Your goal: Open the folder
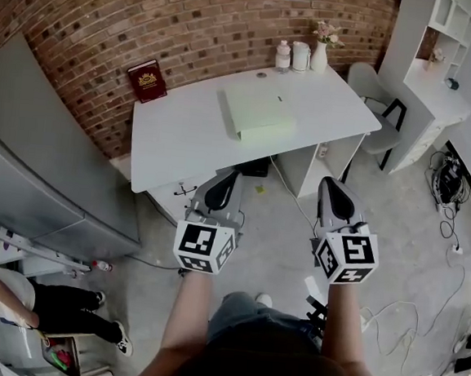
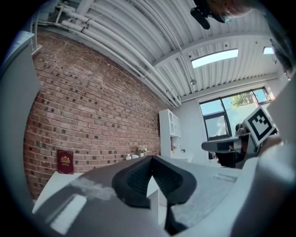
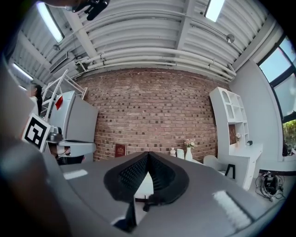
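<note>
- The folder [image 1: 257, 111] is pale green and lies flat and closed on the white desk [image 1: 182, 137], towards the back right part of the top. It is well apart from both my grippers.
- The left gripper [image 1: 224, 184] hangs off the desk's near edge. In its own view the jaws [image 2: 151, 162] meet at the tips with nothing between them.
- The right gripper [image 1: 335, 196] is level with it, off the desk's right front corner. Its jaws [image 3: 148, 155] are pressed together and empty as well.
- I judge the task as not begun: the cover is down and nothing touches it.
- I expect the folder to be light and thin, with a smooth, bendy cover that may skate on the slick desk top if I push at it.
- My plan is to hold one corner down with one gripper. With the other I would part the jaws narrowly and pinch only the top cover at its free edge.
- From this height I cannot be sure which edge is the spine. The near edge looks thicker, so I would check that before committing.
- The red book [image 1: 147, 80] against the brick wall and the vase [image 1: 320, 55] at the back stand clear of the lift.
</note>
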Motion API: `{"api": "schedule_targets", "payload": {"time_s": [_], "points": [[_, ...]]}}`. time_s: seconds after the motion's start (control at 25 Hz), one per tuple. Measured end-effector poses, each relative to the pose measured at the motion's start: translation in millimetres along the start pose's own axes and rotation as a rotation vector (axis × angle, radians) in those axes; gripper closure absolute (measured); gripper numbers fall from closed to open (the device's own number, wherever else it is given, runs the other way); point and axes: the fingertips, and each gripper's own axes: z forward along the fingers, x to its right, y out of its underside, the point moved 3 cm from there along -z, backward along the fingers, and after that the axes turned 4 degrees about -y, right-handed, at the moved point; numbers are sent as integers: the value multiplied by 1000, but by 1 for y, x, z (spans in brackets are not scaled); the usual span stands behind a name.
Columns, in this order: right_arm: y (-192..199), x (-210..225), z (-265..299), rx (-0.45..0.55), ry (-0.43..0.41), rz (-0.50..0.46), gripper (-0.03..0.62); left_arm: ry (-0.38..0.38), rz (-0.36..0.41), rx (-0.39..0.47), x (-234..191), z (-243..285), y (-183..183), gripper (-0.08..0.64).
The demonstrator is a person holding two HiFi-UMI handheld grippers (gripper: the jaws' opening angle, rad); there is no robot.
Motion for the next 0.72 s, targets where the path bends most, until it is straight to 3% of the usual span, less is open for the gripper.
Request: {"api": "schedule_targets", "payload": {"time_s": [0.48, 0.64, 0.72], "points": [[16, 15, 42, -32, -37, -27, 592, -58, -10, -52, -25, 45, 16, 571], [16, 25, 68, -35, -52, -20, 598, -44, 40, -117, -35, 74, 22, 571], [18, 27, 85, -59, -82, -14, 550, -20, 42, -129, -40, 89, 22, 571]]}}
